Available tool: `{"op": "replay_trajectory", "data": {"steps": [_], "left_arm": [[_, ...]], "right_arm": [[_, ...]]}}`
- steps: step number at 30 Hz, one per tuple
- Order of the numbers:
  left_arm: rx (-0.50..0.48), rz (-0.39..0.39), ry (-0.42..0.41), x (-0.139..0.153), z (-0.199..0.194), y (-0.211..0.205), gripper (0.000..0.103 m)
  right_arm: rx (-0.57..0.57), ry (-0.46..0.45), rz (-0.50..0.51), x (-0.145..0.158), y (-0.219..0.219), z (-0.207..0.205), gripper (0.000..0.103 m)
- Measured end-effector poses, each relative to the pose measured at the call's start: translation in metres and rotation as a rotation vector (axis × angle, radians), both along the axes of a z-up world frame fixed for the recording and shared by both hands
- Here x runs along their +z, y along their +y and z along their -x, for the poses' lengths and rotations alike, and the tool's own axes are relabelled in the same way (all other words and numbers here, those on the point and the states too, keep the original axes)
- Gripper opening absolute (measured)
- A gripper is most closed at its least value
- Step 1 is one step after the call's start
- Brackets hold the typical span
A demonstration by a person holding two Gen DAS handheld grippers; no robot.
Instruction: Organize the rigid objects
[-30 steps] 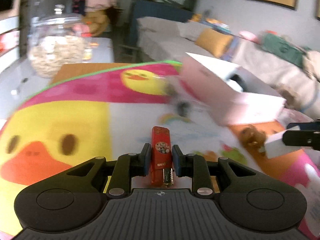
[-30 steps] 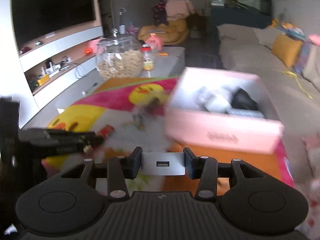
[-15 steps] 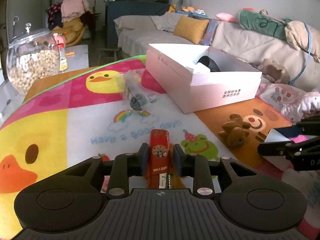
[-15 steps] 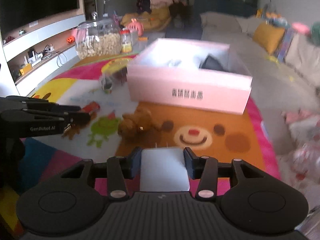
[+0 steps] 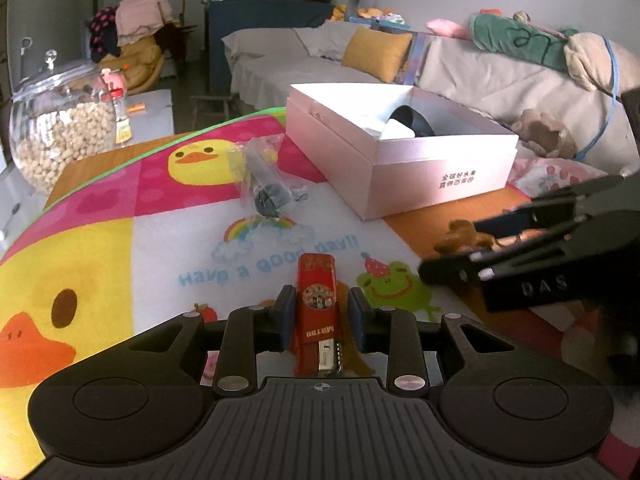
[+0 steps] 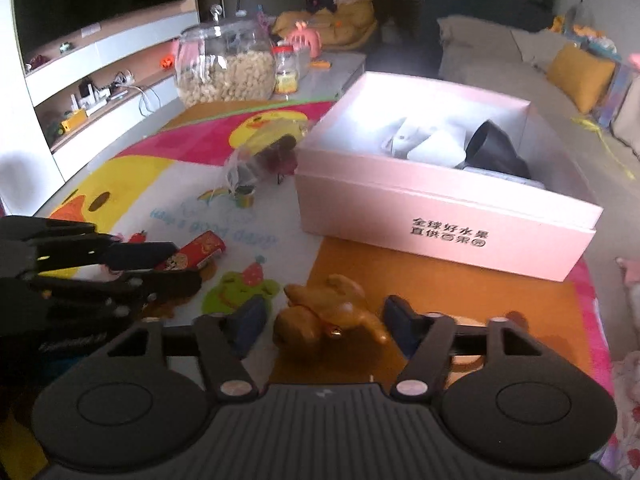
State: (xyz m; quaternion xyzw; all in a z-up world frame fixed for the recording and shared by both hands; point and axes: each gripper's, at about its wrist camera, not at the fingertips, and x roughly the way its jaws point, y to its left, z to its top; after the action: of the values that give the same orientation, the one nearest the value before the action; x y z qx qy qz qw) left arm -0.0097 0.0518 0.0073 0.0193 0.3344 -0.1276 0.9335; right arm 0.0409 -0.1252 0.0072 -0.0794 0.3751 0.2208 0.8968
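A red lighter (image 5: 318,300) lies on the cartoon mat (image 5: 120,208) between the fingers of my left gripper (image 5: 320,312), and slim gaps show beside both pads. In the right wrist view the same lighter (image 6: 200,252) rests by the left gripper (image 6: 184,268). My right gripper (image 6: 324,320) sits low over the orange patch, jaws opening, with a brown toy animal (image 6: 328,316) between them, untouched by the pads. From the left wrist view the right gripper (image 5: 452,246) hides most of the toy (image 5: 460,236). A pink open box (image 6: 400,216) holds white and black items.
The pink box (image 5: 420,176) stands at the mat's far right. A clear bag with a dark object (image 5: 264,184) lies left of it, with a small green piece (image 6: 244,196) nearby. A glass jar of nuts (image 5: 60,132) stands far left. A sofa lies beyond.
The left jaws have eased off the lighter they were gripping. The right gripper has dropped toward the mat, the white block is gone from its fingers, and its jaws have widened around the brown toy.
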Motion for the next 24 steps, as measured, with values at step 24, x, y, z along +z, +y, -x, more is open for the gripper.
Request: {"op": "replay_trajectory", "data": {"steps": [24], "left_arm": [[-0.190,-0.045,-0.021,0.031,0.024,-0.031,0.027]], "right_arm": [[-0.151,-0.180,-0.093,0.038,-0.071,0.047,0.031]]}}
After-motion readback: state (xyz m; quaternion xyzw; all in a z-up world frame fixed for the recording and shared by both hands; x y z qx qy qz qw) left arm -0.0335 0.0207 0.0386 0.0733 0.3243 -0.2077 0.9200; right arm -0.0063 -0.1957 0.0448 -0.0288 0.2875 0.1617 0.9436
